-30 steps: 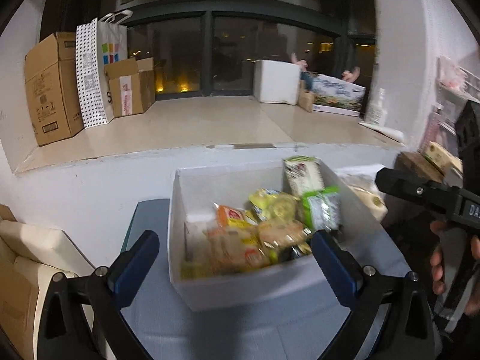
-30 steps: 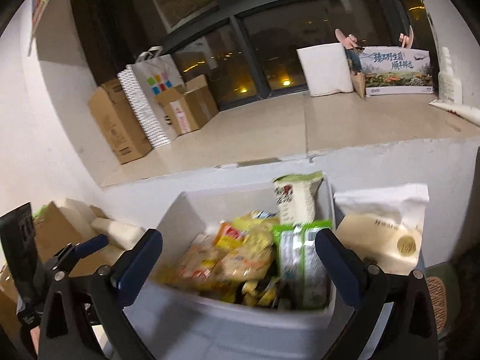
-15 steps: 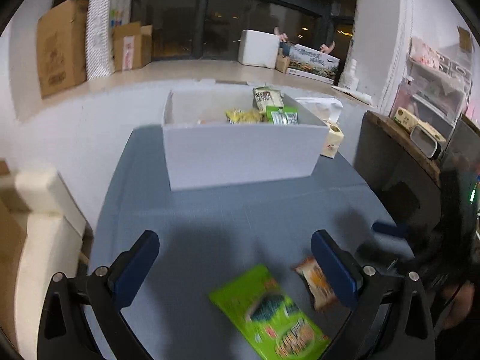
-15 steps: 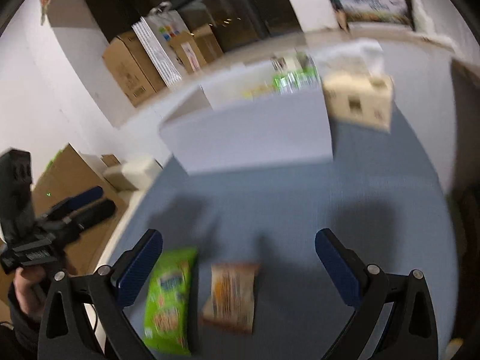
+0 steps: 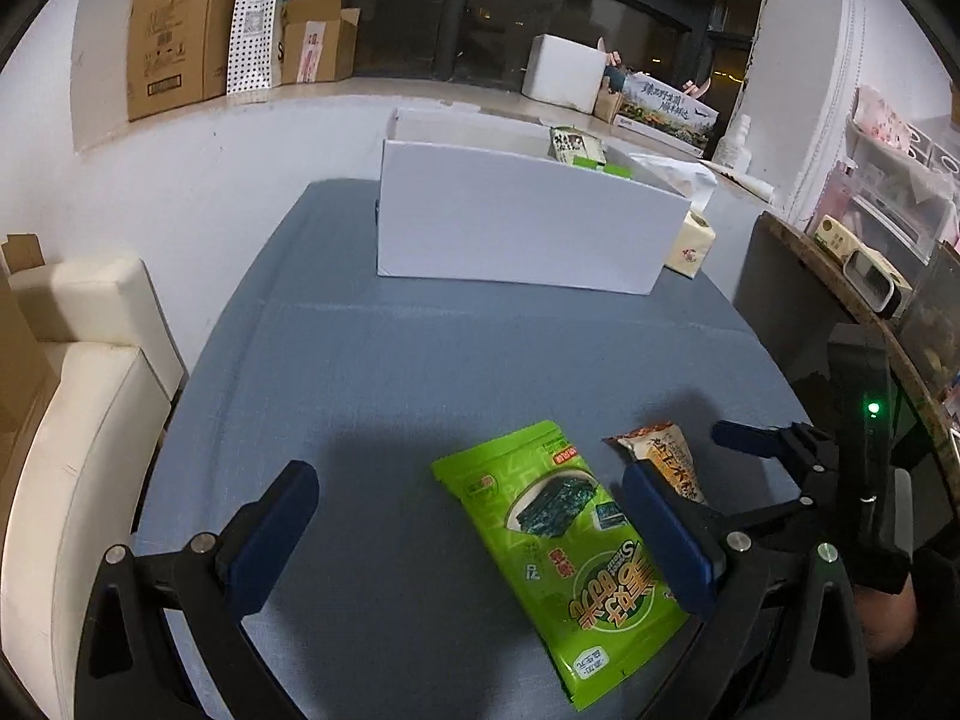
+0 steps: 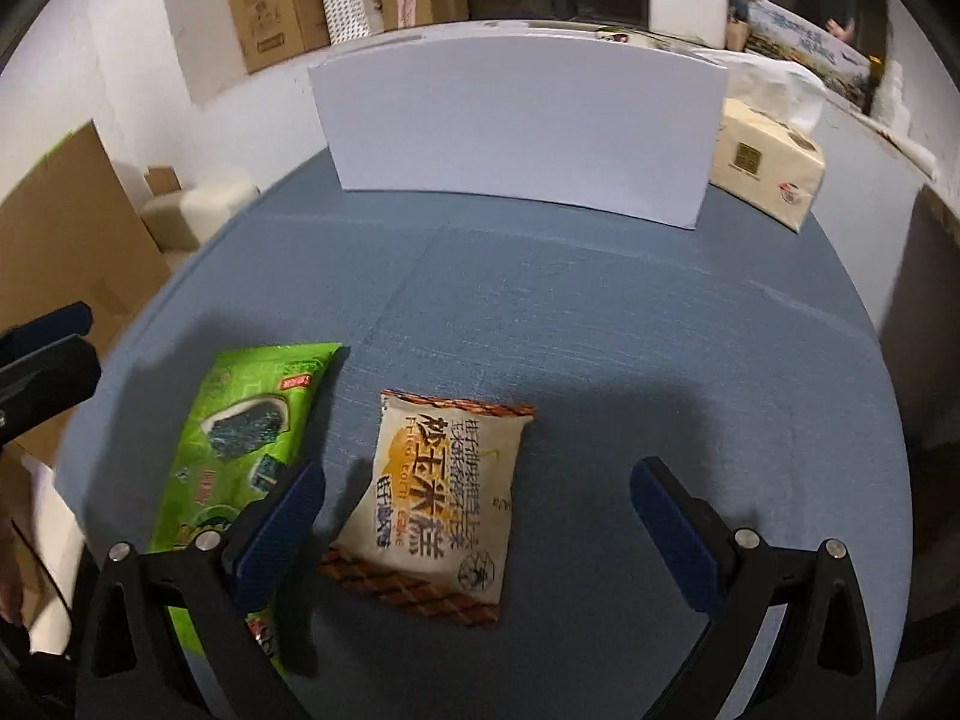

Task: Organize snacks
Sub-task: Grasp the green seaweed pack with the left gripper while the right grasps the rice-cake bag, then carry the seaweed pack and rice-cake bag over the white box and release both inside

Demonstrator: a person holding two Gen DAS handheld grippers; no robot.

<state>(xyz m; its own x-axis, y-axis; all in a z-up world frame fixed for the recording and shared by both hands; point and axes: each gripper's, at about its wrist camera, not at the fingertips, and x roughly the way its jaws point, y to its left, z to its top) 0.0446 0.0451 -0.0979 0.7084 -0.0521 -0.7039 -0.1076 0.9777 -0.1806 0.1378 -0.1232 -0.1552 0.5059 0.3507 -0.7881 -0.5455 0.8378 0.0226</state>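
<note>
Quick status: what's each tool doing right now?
Left tool: open, empty, over the green seaweed bag.
Right tool: jaws closing, nothing gripped, beige snack packet between them.

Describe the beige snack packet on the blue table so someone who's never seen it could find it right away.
Start at the big white box at the far side of the blue table, then come to the near edge, where two packets lie side by side. The beige packet is the smaller one with brown woven-pattern ends and dark lettering, unlike the longer bright green seaweed bag beside it.
</note>
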